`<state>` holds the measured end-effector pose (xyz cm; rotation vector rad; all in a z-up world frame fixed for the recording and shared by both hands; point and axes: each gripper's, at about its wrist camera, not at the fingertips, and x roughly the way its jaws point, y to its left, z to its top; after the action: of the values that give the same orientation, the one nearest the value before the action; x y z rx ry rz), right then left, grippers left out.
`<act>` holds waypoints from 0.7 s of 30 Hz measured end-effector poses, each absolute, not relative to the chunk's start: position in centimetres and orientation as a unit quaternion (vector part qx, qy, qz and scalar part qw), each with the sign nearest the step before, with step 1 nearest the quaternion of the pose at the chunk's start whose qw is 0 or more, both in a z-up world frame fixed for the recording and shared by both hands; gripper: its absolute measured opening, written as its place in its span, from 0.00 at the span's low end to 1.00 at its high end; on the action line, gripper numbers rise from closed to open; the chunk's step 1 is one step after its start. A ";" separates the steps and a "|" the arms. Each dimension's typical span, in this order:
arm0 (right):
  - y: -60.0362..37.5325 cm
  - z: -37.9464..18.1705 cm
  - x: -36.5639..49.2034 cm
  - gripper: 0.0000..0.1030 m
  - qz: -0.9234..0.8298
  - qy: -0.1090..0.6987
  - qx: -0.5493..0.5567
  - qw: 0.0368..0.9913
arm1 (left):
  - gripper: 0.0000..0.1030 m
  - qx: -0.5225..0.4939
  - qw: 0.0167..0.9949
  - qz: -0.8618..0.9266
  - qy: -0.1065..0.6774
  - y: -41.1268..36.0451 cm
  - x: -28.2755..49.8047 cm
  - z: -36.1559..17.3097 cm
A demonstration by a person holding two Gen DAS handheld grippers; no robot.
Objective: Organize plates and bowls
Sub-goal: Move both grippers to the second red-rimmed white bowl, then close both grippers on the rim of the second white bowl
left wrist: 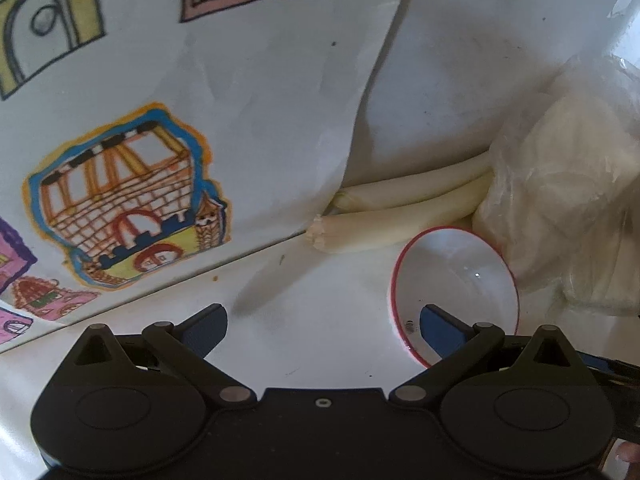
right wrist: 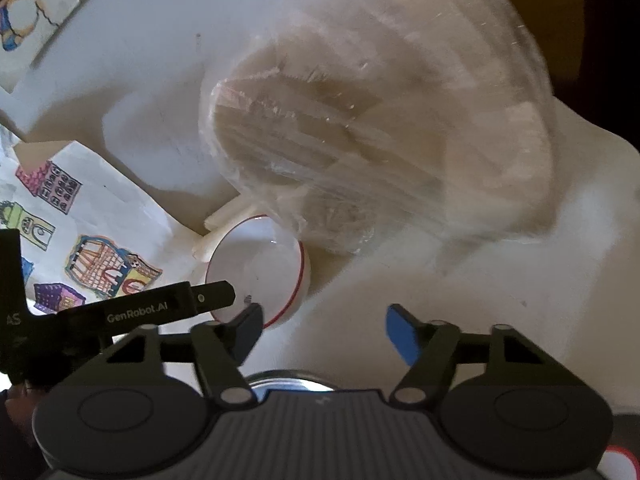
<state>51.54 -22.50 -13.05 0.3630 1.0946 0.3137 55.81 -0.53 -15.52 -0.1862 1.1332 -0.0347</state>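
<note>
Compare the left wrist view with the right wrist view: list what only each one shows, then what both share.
Only the left wrist view shows the left gripper head on, jaws wide apart, its right finger over the bowl's rim.

Only the right wrist view shows the right gripper, open with nothing between its fingers, the clear bag's full extent, and a red-rimmed dish edge in the bottom corner.

Both show the white red-rimmed bowl, the pale rolls behind it, and the drawings of buildings.
</note>
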 end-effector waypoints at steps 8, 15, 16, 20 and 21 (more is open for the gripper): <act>-21.8 -13.5 52.6 0.56 0.166 0.519 0.162 0.823 | 0.98 -0.096 0.841 -0.031 0.532 -1.7 56.8 -16.0; -20.9 -13.6 53.1 0.36 0.178 0.519 0.162 0.820 | 0.85 -0.110 0.840 -0.038 0.530 -3.1 57.4 -16.0; -20.8 -13.6 53.1 0.33 0.181 0.518 0.162 0.820 | 0.83 -0.115 0.840 -0.041 0.529 -3.2 57.4 -16.1; -20.4 -13.6 53.3 0.26 0.188 0.519 0.162 0.818 | 0.74 -0.134 0.839 -0.048 0.524 -3.0 57.4 -16.4; -20.4 -13.6 53.3 0.26 0.190 0.520 0.162 0.817 | 0.67 -0.138 0.840 -0.051 0.523 -3.0 57.3 -16.4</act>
<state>53.35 -20.35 -13.63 0.3463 1.1082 0.4043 57.32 -3.01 -16.43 -0.2915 1.1053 -0.1071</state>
